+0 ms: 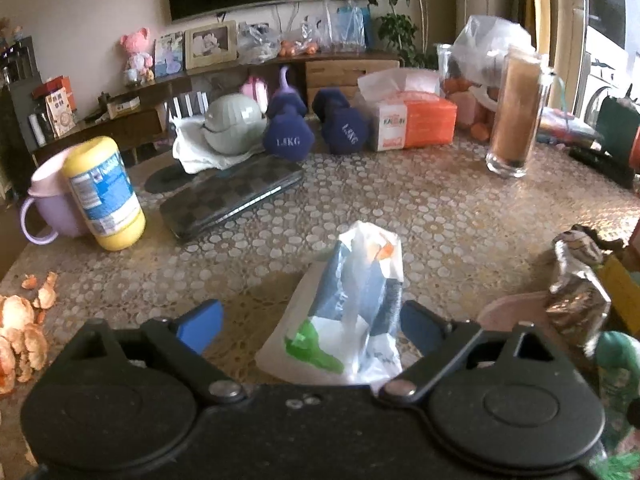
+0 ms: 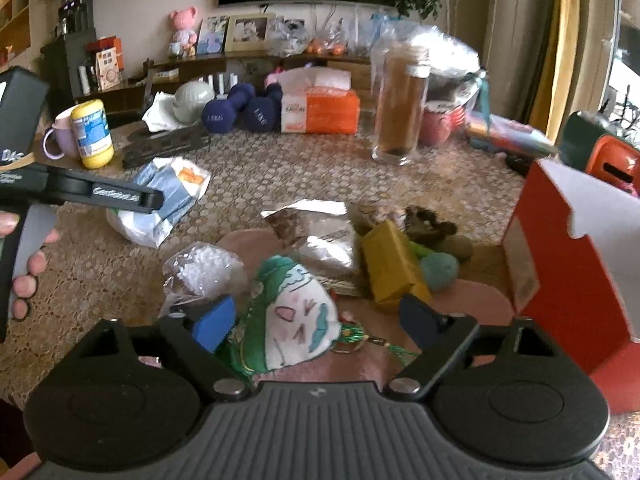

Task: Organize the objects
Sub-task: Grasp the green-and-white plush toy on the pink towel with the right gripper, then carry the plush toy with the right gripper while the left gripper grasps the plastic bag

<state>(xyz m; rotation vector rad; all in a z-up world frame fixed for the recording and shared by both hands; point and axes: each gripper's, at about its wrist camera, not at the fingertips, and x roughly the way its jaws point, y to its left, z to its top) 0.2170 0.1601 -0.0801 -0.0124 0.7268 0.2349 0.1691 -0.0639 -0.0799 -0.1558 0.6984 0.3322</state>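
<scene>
In the left wrist view a crumpled white, blue and green plastic packet point(image 1: 352, 300) lies on the patterned table between the fingers of my left gripper point(image 1: 310, 328). The jaws stand open, and the left pad is well clear of the packet. The right wrist view shows that left gripper point(image 2: 154, 204) from the side over the same packet point(image 2: 168, 196). My right gripper point(image 2: 316, 320) is open around a green and white plush face toy point(image 2: 296, 312) lying on a pink mat point(image 2: 480, 296). The right pad stands apart from the toy.
Beyond the plush lie a foil bag point(image 2: 316, 240), a yellow box point(image 2: 392, 264), a teal ball point(image 2: 440, 270) and a bag of white beads point(image 2: 204, 268). An open red box point(image 2: 572, 272) stands right. Farther back are a glass jar point(image 2: 400, 100), dumbbells point(image 1: 288, 132) and a yellow bottle point(image 1: 104, 192); orange peel point(image 1: 24, 332) lies left.
</scene>
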